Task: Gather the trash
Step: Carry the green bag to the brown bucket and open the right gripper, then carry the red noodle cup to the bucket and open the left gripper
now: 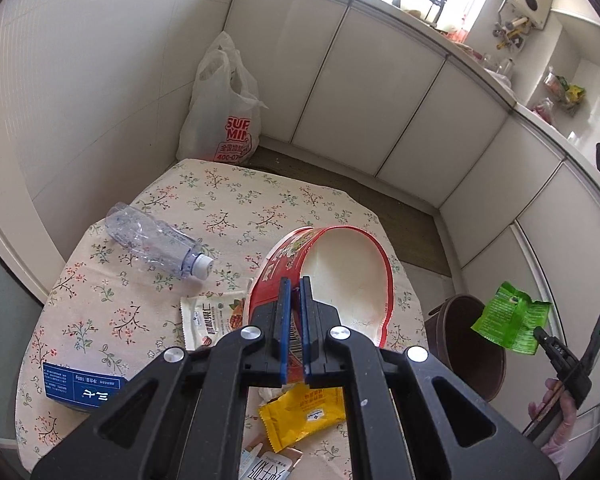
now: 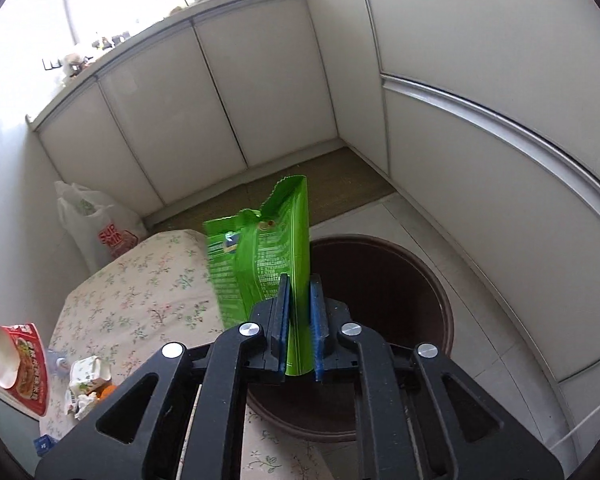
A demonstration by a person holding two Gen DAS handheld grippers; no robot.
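Floral cloth (image 1: 228, 208) covers table; left tongs (image 1: 295, 292) pinch red bowl (image 1: 340, 276), right tongs (image 2: 300, 292) clamp green wrapper (image 2: 260, 256).

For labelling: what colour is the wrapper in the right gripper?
Green wrapper, clearest in the right wrist view.

Brown bin (image 2: 380, 264): near rim hidden behind right claw (image 2: 300, 328). Blue packet (image 1: 80, 390) partly under left claw's (image 1: 295, 330) frame. Countertop clutter too small to identify.
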